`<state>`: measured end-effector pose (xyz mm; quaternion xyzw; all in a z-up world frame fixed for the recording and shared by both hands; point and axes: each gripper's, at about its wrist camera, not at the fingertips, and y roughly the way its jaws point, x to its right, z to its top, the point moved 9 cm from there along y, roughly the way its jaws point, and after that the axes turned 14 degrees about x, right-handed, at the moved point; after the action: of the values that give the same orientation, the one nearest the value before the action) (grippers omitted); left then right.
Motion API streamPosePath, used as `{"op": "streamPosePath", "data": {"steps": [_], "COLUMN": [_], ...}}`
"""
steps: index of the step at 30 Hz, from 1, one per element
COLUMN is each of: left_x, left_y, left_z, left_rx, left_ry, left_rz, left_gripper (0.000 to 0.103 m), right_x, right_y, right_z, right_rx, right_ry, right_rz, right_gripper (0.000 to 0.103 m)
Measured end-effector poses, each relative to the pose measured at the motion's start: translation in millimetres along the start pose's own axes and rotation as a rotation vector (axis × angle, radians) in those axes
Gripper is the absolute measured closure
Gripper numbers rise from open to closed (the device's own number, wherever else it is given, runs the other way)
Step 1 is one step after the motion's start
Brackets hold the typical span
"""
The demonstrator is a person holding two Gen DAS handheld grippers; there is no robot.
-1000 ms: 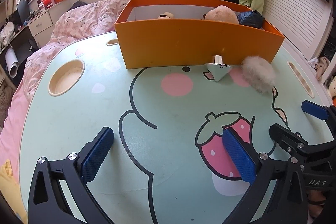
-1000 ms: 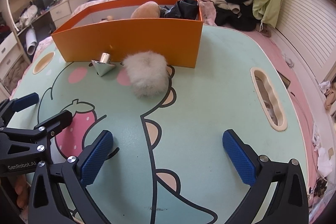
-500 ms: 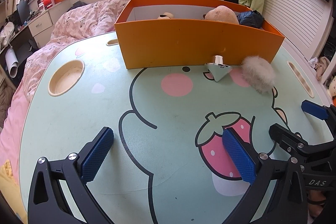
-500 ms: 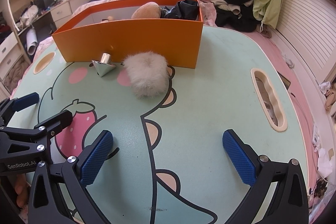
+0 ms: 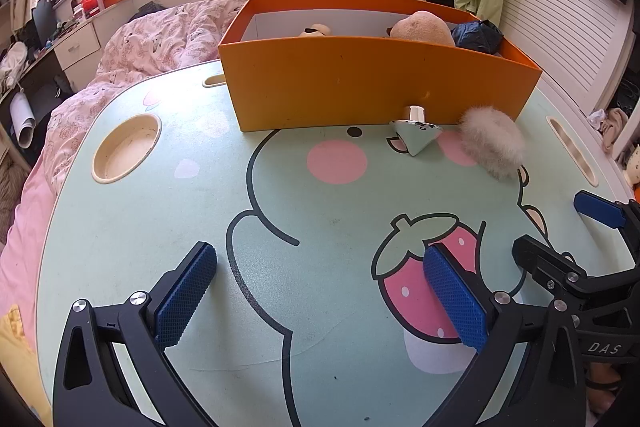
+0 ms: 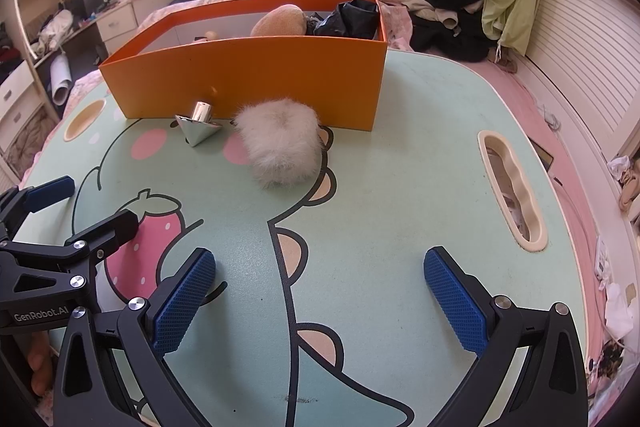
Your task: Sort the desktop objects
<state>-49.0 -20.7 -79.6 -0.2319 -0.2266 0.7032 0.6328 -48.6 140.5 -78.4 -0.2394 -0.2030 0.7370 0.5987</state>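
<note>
An orange box [image 5: 360, 83] stands at the far side of the mint cartoon table [image 5: 160, 211]; it also shows in the right wrist view [image 6: 248, 79]. It holds a tan plush [image 5: 422, 27], a dark bag [image 5: 478, 35] and a small toy. A silver spinning top [image 5: 416, 137] [image 6: 199, 129] and a white fluffy pom-pom [image 5: 492, 143] [image 6: 282, 143] lie on the table right before the box. My left gripper [image 5: 320, 291] is open and empty, low over the near table. My right gripper [image 6: 320, 295] is open and empty, beside the left one.
The table has a round cup recess [image 5: 126, 147] at the left and a long slot [image 6: 512, 187] at the right. A pink-quilted bed [image 5: 160, 35] lies behind it. Clothes [image 6: 452, 15] are piled at the back right, beside a slatted wall.
</note>
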Motion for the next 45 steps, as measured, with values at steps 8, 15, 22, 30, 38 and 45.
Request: {"op": "streamPosePath", "data": {"steps": [8,15,22,30,38,45], "left_x": [0,1,1,1,1,1], "left_y": [0,0,1,0,0,1], "left_z": [0,1,0,1,0,0], "left_rx": [0.000,0.000,0.001,0.001,0.001,0.001], "left_ry": [-0.003,-0.003,-0.004,-0.003,-0.004,-0.004], "left_rz": [-0.001,-0.001,-0.002,-0.002,-0.001,-0.001], "left_gripper": [0.000,0.000,0.000,0.000,0.000,0.000], "right_x": [1,1,12,11,-2,-10], "right_y": [0,2,10,15,47,58], "right_z": [8,36,59,63,71,64], "right_rx": [-0.008,0.005,0.007,-0.002,-0.052,-0.088], "right_ry": [0.008,0.048,0.099,0.111,0.096,0.058], "right_rz": [-0.011,0.019,0.000,0.041,0.040,0.036], "right_gripper": [0.000,0.000,0.000,0.000,0.000,0.049]}}
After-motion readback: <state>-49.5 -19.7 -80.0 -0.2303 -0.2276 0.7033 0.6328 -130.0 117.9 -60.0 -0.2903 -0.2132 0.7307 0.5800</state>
